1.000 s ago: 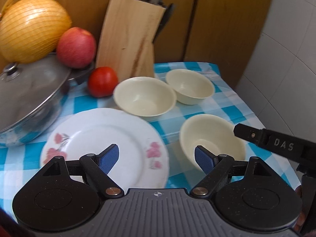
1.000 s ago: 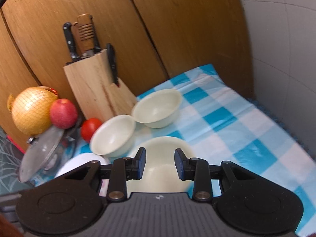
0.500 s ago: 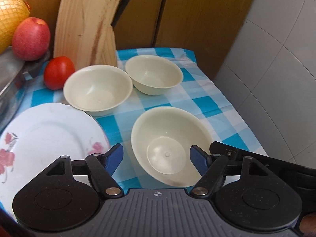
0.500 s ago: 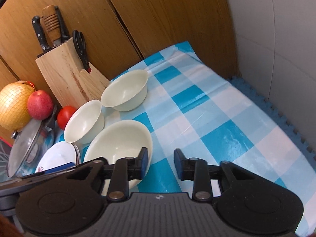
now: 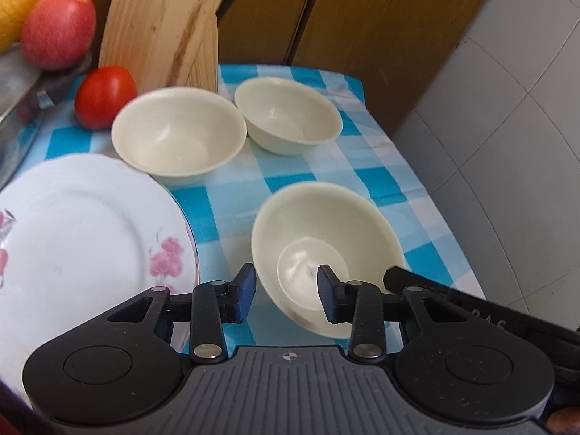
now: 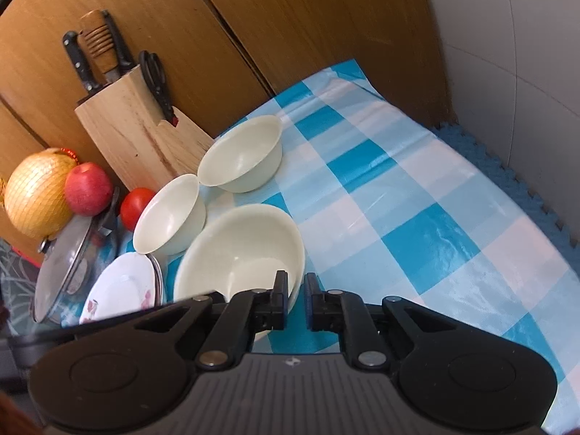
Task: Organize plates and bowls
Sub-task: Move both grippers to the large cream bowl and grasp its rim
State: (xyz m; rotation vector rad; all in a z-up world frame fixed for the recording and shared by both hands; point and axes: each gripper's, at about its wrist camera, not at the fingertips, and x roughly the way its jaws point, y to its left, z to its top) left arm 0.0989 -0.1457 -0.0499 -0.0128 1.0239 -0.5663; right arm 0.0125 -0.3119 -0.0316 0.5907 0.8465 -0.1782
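A blue-and-white checked cloth [image 6: 417, 239] covers the desk, which backs onto brown wooden panels [image 6: 290, 18] and meets a pale tiled wall [image 5: 507, 145] on the right; a blue foam mat edge [image 6: 507, 177] lines that side.

The nearest cream bowl [image 5: 326, 243] stands near the front. The left claw [image 5: 286, 297] has just been closing, and its jaws now straddle the bowl's near-left rim; whether the pads press on it I cannot tell. The right claw [image 6: 295, 301] is closed on the bowl's right rim.

Two more cream bowls [image 5: 177, 137] [image 5: 290, 116] stand behind it. A floral plate [image 5: 83, 239] lies to the left, with a tomato [image 5: 105, 96], apple [image 5: 58, 27], pot lid [image 6: 65, 264] and knife block [image 6: 141, 137] beyond.
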